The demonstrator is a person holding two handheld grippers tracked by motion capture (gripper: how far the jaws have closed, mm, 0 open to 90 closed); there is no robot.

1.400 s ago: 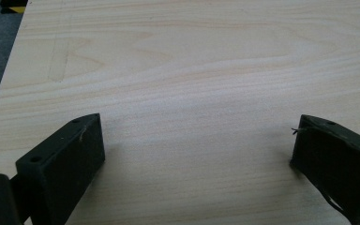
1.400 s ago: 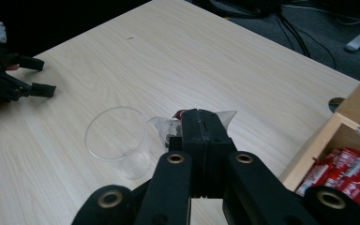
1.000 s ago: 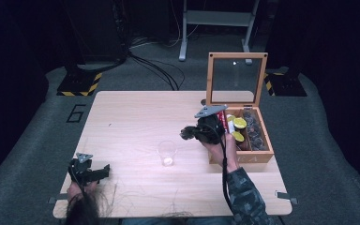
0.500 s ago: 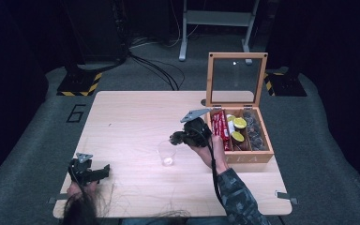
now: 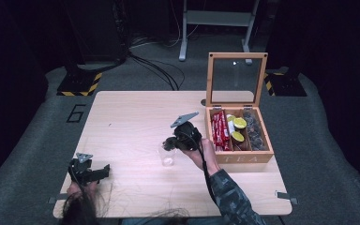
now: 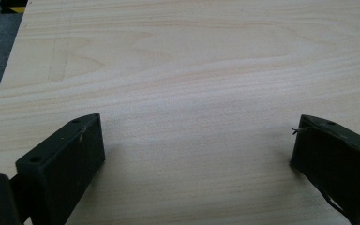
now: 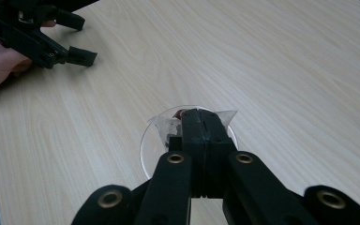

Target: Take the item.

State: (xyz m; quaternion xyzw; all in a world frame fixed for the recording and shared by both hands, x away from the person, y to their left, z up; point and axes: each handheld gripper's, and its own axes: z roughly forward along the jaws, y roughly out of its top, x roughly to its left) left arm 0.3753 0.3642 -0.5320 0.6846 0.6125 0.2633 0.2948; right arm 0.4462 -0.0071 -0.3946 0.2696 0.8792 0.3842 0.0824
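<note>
The pale wooden counter (image 5: pixel 136 117) stands on grey carpet in a dark room. An open tea box (image 5: pixel 238 131) sits by its right edge. Near the middle stands a clear plastic cup (image 5: pixel 167 156). The right tongs (image 7: pixel 200 123) hang right over the cup, pressed together on a small see-through packet (image 7: pixel 165 124). The left tongs (image 5: pixel 104 169) rest spread wide at the front left corner.

I'm working in a lab or recording studio. My wooden table (image 5: pixel 136 112) stands alone on grey carpet (image 5: pixel 56 126) marked with a 6 (image 5: pixel 76 113), walled in by black curtains (image 5: pixel 23 42). At eleven o'clock a stand base wears hazard tape (image 5: pixel 79 85); cables (image 5: pixel 154 68) trail at twelve, beside a metal frame (image 5: pixel 218 23).
</note>
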